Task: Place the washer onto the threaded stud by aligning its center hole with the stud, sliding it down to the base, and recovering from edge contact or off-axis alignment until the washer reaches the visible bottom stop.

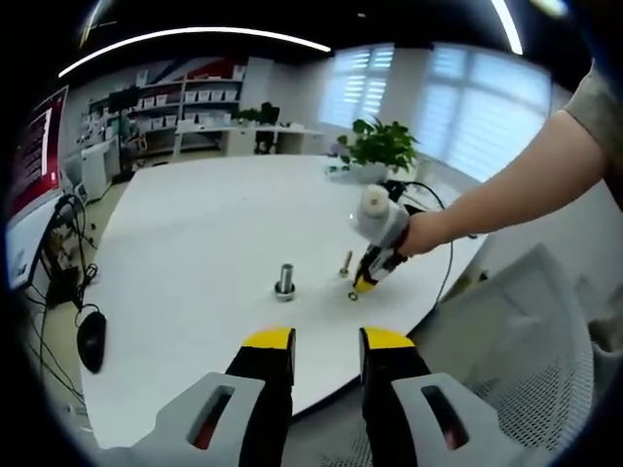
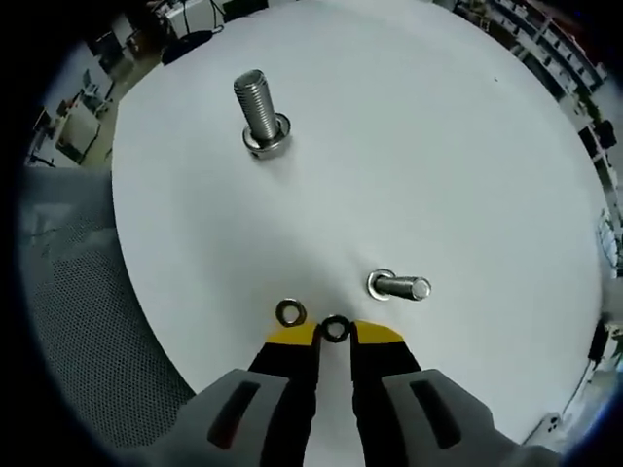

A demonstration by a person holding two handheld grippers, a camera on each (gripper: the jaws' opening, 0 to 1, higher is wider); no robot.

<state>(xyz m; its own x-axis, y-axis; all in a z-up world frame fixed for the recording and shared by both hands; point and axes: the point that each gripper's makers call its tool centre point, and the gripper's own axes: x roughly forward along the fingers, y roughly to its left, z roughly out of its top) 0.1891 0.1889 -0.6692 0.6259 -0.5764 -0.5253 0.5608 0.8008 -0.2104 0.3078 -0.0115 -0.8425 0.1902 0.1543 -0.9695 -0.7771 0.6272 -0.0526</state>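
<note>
On the white round table (image 2: 467, 146), everything sits bunched close to one curved edge, the one nearest the mesh chair (image 2: 88, 350). In the right gripper view, the right gripper (image 2: 335, 333) has its yellow-tipped jaws drawn in narrow around a small dark washer (image 2: 335, 329), which sits right between the tips, low over the tabletop; can't honestly tell if it's lifted or still touching the surface. A second washer (image 2: 290, 312) lies flat just beside the left tip, not gripped. A smaller bolt (image 2: 399, 286) stands near the tips on the other side. The big threaded stud (image 2: 261, 115) stands upright on its wide base further in from the edge, well apart from the held washer, with bare table all around it and nothing on its thread yet.

In the left gripper view, the left gripper (image 1: 326, 342) hangs off the table past the near edge, jaws parted by a medium gap with nothing between them. From there you can see the stud (image 1: 284, 282) close to the near edge, the small bolt (image 1: 346, 263) beside it, and the right gripper (image 1: 368, 280) tipped down at the table with a hand (image 1: 421, 233) on it. Loads of open tabletop beyond, out to a potted plant (image 1: 378, 146) at the far edge. A mouse (image 1: 91, 341) and cables sit off the left edge.
</note>
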